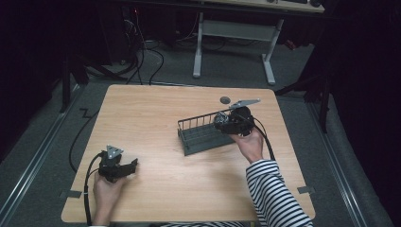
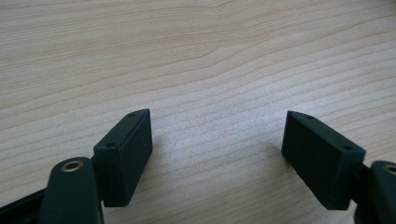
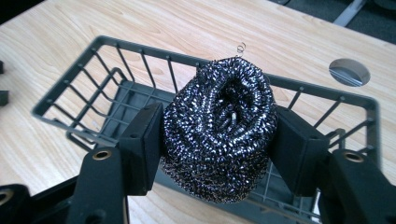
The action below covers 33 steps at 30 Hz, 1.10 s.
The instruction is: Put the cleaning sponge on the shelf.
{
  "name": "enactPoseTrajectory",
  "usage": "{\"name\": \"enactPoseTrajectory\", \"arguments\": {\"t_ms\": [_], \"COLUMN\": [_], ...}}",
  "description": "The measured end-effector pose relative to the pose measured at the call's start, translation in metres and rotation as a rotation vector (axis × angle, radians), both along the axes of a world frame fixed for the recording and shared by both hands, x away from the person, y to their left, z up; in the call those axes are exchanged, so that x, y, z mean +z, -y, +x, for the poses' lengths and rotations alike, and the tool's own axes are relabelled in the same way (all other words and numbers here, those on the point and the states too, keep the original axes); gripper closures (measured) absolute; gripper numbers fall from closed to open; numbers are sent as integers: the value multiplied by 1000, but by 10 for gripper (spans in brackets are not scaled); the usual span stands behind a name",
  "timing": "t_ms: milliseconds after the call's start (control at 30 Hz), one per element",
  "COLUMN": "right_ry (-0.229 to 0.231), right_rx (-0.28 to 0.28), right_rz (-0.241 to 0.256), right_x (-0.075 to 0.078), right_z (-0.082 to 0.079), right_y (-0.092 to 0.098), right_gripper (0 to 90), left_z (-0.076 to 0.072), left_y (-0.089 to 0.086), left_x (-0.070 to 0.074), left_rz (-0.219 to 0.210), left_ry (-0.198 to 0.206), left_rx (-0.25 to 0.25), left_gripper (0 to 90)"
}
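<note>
right gripper [image 3: 219, 135]: jaws clamped on either side of a steel wool scourer [image 3: 218, 128], one black pad pressed against each flank; in the high view the gripper [image 1: 222, 120] sits at the right end of the basket, held by the person's right hand [image 1: 248, 142].
steel wool scourer: dark, shiny coiled wire ball, raised above the right end of the wire basket [image 3: 70, 100], over its near rim; whether it touches the basket cannot be told.
wire basket: dark grey, oblong, open-topped, standing on the wooden table [image 1: 156, 109] right of centre [image 1: 201, 135]; its slatted floor is bare at the left end.
left gripper [image 2: 217, 154]: jaws wide apart, nothing between them but wood grain; in the high view it [image 1: 130, 165] lies well apart from the basket, to the basket's near left, in the person's left hand [image 1: 106, 189].
cable hole [image 3: 349, 71]: round grey cap in the tabletop just beyond the basket's far right corner.
sleeve [image 1: 274, 196]: black-and-white striped, nearer than the basket's right end.
</note>
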State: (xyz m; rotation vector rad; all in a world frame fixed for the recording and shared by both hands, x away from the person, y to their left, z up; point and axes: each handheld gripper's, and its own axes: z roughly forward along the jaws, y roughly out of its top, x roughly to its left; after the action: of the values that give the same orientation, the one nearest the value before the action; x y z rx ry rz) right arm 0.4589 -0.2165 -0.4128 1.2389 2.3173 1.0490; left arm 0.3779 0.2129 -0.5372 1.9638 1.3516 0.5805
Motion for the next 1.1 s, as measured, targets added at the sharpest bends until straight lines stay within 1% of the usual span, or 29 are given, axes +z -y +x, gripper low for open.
{"name": "enactPoseTrajectory", "arguments": {"t_ms": [33,100,167,200,233,267,333,367,633,667,700,733,767,800,867,967,1067,1100], "right_ry": [0,-10,-18,-32,-32,-44,-46,-55,-73,-77,-77,-82,-82,-78,-71,-59,-34,-34], "right_rx": [0,-4,-10,-18,-18,-19,-23,-27,-14,-11,-6,-3,-3,1,1,7,13,10], "right_rz": [0,-13,-13,-13,-13,-22,-25,-31,-55,-61,-78,-80,-80,-69,-70,-70,-57,-48], "right_x": [0,-6,-7,-10,-10,-12,-13,-15,-22,-23,-25,-26,-26,-26,-25,-24,-19,-17], "right_z": [0,5,6,10,10,12,13,14,18,18,18,18,18,17,16,14,10,9], "right_y": [0,-3,-3,-4,-4,-5,-6,-7,-11,-12,-14,-15,-15,-15,-16,-16,-13,-12], "right_gripper": [399,396,395,392,392,392,392,392,385,383,374,369,369,345,314,303,294,294], "left_z": [0,0,0,0,0,0,0,0,0,0,0,0,0,0,0,0,0,0], "left_y": [0,0,0,0,0,0,0,0,0,0,0,0,0,0,0,0,0,0], "left_x": [0,0,0,0,0,0,0,0,0,0,0,0,0,0,0,0,0,0], "left_rz": [0,0,0,0,0,0,-1,-1,-1,-1,-1,-1,-1,-1,-1,-1,-1,-1], "left_ry": [0,0,1,0,0,1,1,1,1,1,1,1,1,1,1,1,1,1], "left_rx": [0,0,1,0,0,0,1,1,0,1,1,0,0,1,1,1,1,0], "left_gripper": [248,248,248,248,248,248,249,249,249,249,249,249,249,249,249,249,249,249]}}
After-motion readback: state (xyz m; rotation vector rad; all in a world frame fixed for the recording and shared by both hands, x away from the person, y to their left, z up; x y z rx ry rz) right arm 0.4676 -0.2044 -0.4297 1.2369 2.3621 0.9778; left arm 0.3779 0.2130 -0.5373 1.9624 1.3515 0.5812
